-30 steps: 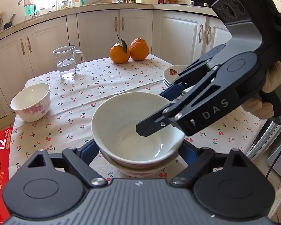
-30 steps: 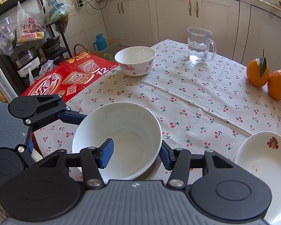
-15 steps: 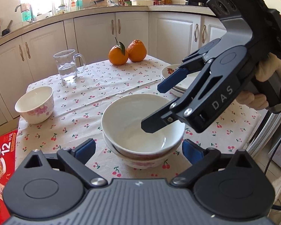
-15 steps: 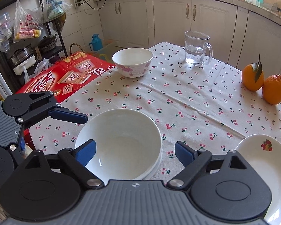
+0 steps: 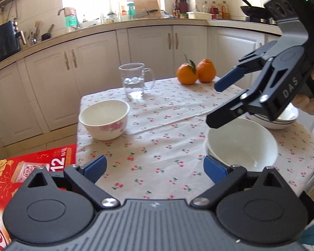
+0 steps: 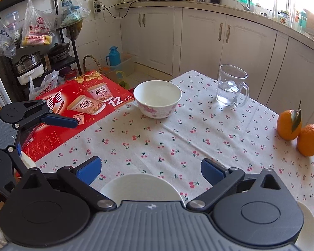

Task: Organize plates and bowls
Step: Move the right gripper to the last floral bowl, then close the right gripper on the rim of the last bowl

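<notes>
Both grippers pull back off stacked bowls [image 5: 241, 144], upright, mouth up; left gripper [image 5: 155, 167] wide, empty; right gripper [image 6: 149, 170] opening, empty.

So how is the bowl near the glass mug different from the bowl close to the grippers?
The white bowl with pink flowers stands alone on the cherry tablecloth; the plain-looking white bowl sits nested in another bowl. The flowered one stands far from both grippers, the nested one right beside them. Both are white, upright and empty.

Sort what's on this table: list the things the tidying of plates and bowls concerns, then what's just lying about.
Job: flowered bowl, stacked white bowls, stack of plates.
Lying about: glass mug of water, two oranges, red drinks box.
</notes>
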Tool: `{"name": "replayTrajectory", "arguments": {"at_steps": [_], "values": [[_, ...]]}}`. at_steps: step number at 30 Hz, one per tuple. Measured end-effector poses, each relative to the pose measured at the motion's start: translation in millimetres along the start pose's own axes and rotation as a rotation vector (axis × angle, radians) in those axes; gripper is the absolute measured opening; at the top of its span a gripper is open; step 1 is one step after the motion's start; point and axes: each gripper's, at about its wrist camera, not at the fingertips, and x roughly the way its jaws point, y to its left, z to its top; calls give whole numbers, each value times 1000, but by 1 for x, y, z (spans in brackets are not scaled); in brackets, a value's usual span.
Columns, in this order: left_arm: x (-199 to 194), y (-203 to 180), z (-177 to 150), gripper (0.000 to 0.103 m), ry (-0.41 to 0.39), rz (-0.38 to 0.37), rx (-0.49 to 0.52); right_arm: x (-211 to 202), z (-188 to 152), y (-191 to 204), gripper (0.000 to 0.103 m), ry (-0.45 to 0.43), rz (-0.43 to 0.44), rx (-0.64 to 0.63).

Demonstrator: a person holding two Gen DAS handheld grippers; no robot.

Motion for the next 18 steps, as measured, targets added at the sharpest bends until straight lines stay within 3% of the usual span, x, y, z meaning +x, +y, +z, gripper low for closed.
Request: {"name": "replayTrajectory", "arguments": {"at_steps": [6, 18], "values": [[31, 28, 11, 99, -27, 112, -30, 27, 29, -3, 103, 7, 21, -21], [99, 57, 27, 99, -18, 154, -35, 92, 92, -34, 103, 59, 74, -57]]}}
